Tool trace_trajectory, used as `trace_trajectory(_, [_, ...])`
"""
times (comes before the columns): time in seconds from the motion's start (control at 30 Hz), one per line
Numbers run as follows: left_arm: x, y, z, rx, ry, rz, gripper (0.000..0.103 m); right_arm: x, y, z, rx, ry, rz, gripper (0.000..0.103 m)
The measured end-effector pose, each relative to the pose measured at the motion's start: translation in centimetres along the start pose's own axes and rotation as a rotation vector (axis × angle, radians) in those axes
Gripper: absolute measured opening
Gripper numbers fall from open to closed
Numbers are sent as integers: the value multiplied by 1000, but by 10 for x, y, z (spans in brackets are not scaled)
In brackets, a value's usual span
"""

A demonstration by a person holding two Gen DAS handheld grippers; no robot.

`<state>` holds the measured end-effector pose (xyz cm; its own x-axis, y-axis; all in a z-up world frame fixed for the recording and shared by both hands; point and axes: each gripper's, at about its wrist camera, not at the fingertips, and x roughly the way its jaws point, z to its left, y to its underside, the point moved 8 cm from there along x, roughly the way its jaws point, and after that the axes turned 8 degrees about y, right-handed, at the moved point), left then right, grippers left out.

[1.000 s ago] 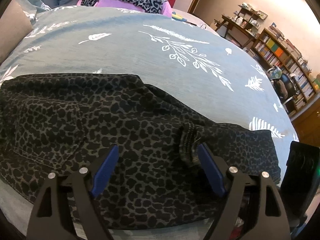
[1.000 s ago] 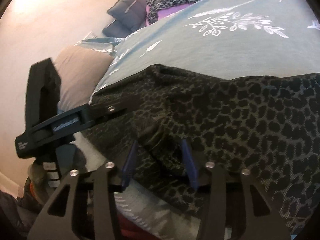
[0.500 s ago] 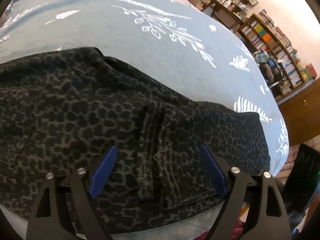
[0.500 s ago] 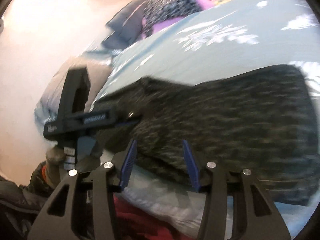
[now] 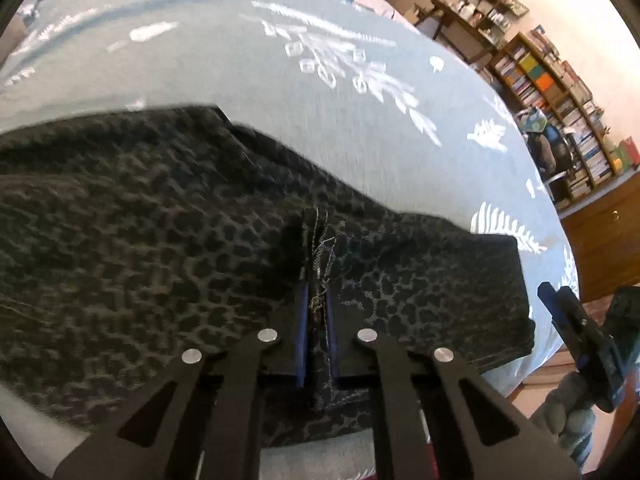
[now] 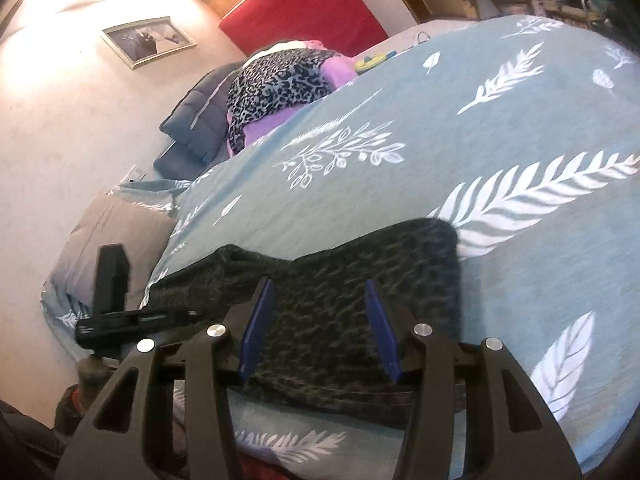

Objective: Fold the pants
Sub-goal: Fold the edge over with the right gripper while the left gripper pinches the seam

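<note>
Pants [image 5: 168, 248] in a dark leopard print lie spread flat along the near edge of the bed [image 5: 248, 92], right under both grippers. Closest in, the left gripper [image 5: 318, 320] has just snapped its jaws together; the blue pads [image 5: 303, 332] now pinch a raised ridge of the fabric at the stitched seam, with loose threads showing between them. A second ago those jaws stood wide over the same seam with the cloth lying flat between them. The right gripper [image 6: 318, 328] hangs over the end of the pants with its jaws partly apart and nothing pressed between the pads; cloth only shows behind the gap. Earlier it sat low and close over the cloth; now far more of the bedspread shows beyond it.

Past the pants, the grey-blue bedspread with white feather and leaf prints runs away from the fingers. At its far end sits a pile of clothes [image 6: 280, 80], a lighter leopard piece over something purple.

Only the left view shows the bookshelves [image 5: 560, 92] off to the right, crammed with books, plus the right gripper [image 5: 576, 328] at the bed's corner, held in a gloved hand [image 5: 560, 412]. Only the right view shows the framed picture [image 6: 148, 40] on the wall, the red panel [image 6: 304, 4], the pillows [image 6: 108, 240] to the left, and the left gripper [image 6: 116, 312] from the side.
</note>
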<state>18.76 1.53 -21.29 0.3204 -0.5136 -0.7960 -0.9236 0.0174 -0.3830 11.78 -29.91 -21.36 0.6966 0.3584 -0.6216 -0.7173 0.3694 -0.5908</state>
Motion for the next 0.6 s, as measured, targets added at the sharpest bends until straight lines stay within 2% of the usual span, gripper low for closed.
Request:
trace_trajectory(0.13, [-12, 0, 4, 24, -19, -18, 7, 6, -3, -2, -15, 25, -1, 49])
trace_trajectory(0.2, [-3, 7, 9, 24, -34, 7, 8, 17, -1, -1, -25, 40, 11, 49])
trace_trajectory(0.3, [18, 17, 21, 4, -72, 37, 12, 46, 8, -12, -55, 118, 45, 49])
trace_trajectory(0.47, [20, 19, 20, 6, -67, 17, 17, 63, 15, -24, -66, 152, 53, 49])
trace_trajectory(0.57, [17, 16, 17, 18, -76, 7, 39, 62, 15, -22, -79, 173, 61, 49])
trace_trajectory(0.6, [13, 15, 16, 17, -76, -8, 52, 60, 14, -20, -73, 174, 61, 49])
